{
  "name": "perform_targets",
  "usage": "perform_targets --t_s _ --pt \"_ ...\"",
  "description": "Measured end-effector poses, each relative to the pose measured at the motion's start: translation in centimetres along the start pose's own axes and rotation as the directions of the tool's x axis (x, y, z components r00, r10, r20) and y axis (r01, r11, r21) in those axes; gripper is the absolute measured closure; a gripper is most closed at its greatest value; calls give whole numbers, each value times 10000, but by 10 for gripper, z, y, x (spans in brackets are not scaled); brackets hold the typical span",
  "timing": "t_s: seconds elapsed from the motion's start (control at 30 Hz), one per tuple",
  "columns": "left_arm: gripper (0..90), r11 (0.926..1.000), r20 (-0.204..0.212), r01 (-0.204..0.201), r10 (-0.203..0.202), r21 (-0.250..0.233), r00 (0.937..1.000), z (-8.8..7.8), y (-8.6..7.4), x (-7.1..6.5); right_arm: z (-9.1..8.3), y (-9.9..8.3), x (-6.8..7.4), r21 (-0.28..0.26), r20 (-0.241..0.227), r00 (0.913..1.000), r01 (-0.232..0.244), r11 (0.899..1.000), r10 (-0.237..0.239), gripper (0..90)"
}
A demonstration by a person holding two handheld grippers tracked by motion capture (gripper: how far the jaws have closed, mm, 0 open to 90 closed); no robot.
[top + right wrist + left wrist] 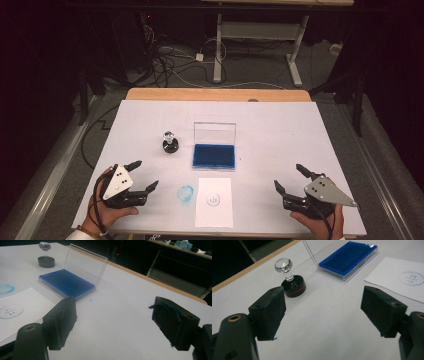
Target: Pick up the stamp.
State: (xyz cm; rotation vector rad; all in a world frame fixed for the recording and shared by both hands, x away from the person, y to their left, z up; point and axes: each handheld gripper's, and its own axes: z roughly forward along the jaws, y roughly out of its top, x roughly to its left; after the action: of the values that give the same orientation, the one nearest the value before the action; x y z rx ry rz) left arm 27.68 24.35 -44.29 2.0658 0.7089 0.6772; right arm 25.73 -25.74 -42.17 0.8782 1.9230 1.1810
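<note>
A round black stamp with a clear knob handle (170,141) (290,281) (46,258) stands upright on the white table, left of a blue ink pad (214,156) (348,258) (66,282) whose clear lid stands raised. In front of the pad lies a white paper sheet (214,201) (398,277) (17,312) bearing a round blue stamped mark. My left gripper (145,175) (323,312) rests open at the near left, nothing between its jaws. My right gripper (289,177) (113,325) rests open at the near right, also holding nothing.
A blue ink smudge (186,195) (5,288) marks the table (280,130) just left of the sheet. Beyond the table's wooden far edge are cables on the floor and a white desk frame (255,35). A metal rail (60,155) runs along the left.
</note>
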Motion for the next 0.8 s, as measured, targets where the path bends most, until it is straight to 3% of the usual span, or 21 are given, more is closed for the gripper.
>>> perform_targets --t_s 0.37,0.57,0.8 --pt "199 9991 134 11 -17 422 9999 3 0 -1 1 0 -2 111 21 10000 12 9999 -12 205" --pt "210 9961 204 18 -36 877 9998 3 1 3 2 0 -1 176 16 10000 96 9998 -97 210" --pt "211 9893 291 171 -216 1451 9993 8 20 19 5 -2 -3 358 -27 10000 -4 9994 5 211"
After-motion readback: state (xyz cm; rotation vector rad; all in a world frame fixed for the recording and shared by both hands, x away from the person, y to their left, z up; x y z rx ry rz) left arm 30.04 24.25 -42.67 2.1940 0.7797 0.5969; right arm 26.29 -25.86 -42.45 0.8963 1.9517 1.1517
